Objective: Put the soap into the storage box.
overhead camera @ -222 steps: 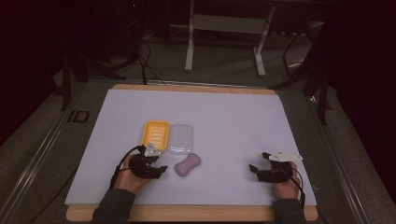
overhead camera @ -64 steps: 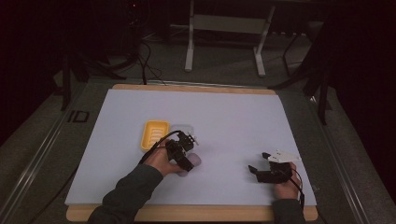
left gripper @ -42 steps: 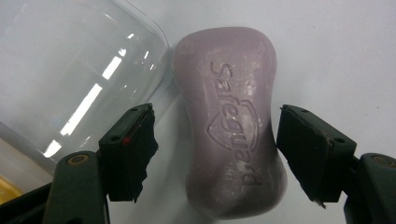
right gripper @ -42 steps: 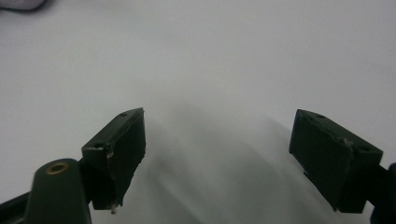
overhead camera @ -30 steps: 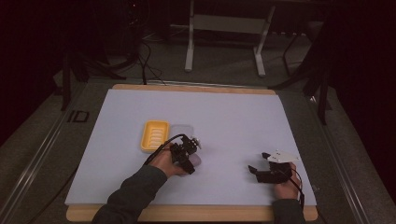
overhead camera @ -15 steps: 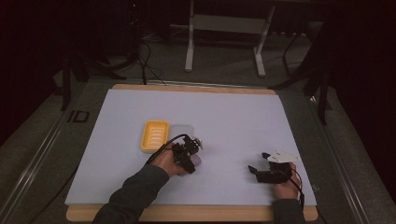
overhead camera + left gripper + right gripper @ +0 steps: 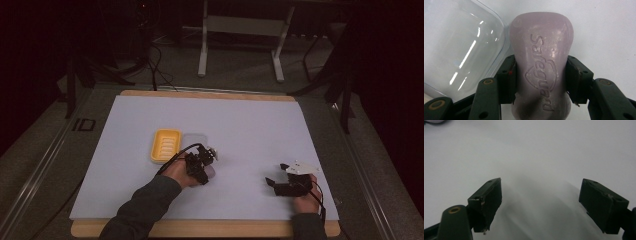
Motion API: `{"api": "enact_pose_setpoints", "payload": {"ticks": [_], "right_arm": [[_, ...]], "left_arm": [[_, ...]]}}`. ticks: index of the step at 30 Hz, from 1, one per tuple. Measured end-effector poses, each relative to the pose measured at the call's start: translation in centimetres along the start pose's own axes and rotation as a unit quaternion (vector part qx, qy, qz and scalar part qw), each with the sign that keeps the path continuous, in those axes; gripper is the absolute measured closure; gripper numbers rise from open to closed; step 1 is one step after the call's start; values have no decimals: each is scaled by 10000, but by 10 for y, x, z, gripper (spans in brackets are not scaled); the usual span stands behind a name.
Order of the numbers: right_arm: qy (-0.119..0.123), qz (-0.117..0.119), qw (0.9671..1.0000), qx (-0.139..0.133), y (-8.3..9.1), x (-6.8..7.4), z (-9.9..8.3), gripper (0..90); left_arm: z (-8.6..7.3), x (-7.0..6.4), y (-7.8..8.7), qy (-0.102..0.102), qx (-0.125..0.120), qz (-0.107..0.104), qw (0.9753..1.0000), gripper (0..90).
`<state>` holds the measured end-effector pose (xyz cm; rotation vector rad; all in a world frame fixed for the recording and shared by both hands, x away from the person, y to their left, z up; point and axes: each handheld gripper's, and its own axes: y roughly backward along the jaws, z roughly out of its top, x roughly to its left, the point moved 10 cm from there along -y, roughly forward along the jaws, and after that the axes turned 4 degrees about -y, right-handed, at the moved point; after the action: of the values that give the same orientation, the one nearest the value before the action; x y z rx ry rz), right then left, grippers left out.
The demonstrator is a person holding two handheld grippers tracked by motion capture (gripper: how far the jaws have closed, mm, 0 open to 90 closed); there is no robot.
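Soap is being clamped at its narrow waist by the left hand-held gripper, probably for a firm hold, while the right hand-held gripper is resting wide apart on the surface.

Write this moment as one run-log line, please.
left gripper: shut on soap bar | clear lid: beside soap | right gripper: open, idle

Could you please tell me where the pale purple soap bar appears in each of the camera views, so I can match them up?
High view: the soap bar peeks out beside the left gripper, just below centre.
Left gripper view: it stands centre frame, clamped between both jaws.
Right gripper view: no soap among the open jaws and table.
Shared landmark: the clear lid beside the soap.
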<state>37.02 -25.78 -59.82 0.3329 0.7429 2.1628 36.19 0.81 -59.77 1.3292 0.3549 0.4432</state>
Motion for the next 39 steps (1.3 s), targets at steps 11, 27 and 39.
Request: {"api": "enact_pose_setpoints", "payload": {"ticks": [11,27,39], "right_arm": [[0,2,10000,9,0,0,0,182],[-3,6,10000,2,0,0,0,182],[-17,10,10000,-6,0,0,0,182]], "left_arm": [[2,-1,0,-173,149,67,9997,497],[0,-4,1,-254,148,55,9996,500],[-3,-5,3,-348,210,82,9991,500]]}}
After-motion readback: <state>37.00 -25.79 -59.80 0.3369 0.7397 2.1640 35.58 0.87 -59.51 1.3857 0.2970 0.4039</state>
